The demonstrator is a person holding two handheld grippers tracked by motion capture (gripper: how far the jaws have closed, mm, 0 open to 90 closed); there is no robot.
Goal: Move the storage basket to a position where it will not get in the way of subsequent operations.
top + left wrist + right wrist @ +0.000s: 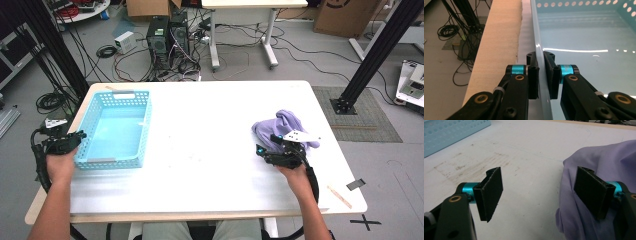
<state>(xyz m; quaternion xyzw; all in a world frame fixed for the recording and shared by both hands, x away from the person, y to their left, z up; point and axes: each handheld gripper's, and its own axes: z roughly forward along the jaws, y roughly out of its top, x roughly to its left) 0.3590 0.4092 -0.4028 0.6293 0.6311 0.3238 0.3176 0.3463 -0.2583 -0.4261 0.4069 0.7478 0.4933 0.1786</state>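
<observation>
Left gripper (541,75) clamps the basket (116,129) wall at the table's (210,130) left edge, risking tipping it off; right gripper (544,192), jaws wide, may only snag the cloth (604,165).

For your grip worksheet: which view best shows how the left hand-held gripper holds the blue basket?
The left gripper view: its jaws pinch the blue basket wall. The high view shows the left hand-held gripper at the basket's corner; the right gripper view shows just a basket corner.
</observation>
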